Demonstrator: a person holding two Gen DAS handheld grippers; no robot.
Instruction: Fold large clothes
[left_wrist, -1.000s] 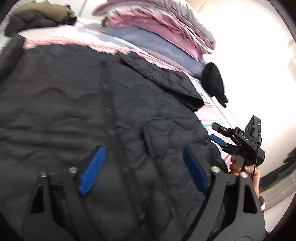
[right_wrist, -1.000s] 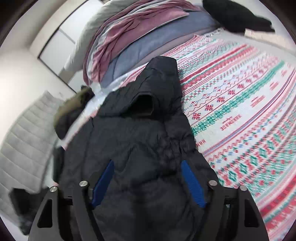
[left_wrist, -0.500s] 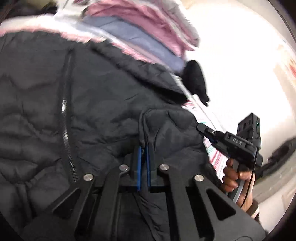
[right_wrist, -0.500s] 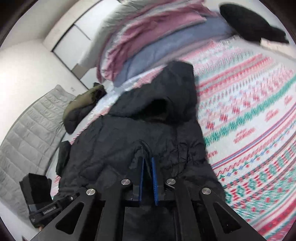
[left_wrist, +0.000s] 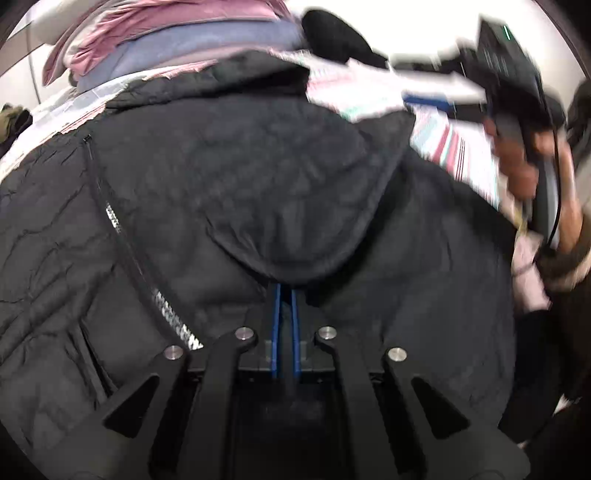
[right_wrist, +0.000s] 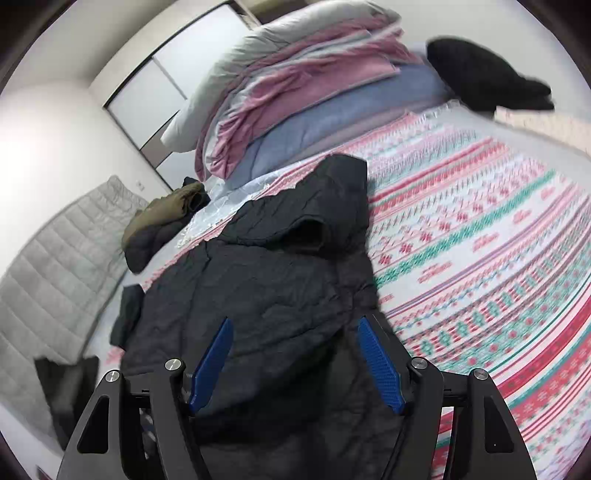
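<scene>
Both blue fingers (left_wrist: 275, 325) of the left gripper (left_wrist: 284, 295) pinch a fold of the black quilted jacket (left_wrist: 258, 177), though the jaws are now easing apart; a second ago they stood wide over flat fabric, so a panel has been gathered and drawn across. Alongside, the right gripper (right_wrist: 295, 363) clamped half a second ago and is now opening, its pads clear of the cloth beneath, one fold apparently let go. The jacket lies spread on the patterned bedspread (right_wrist: 480, 240). Farther off sit an olive garment (right_wrist: 162, 214), a black garment (right_wrist: 480, 77) and stacked bedding (right_wrist: 295, 85), none blocking the fold.
</scene>
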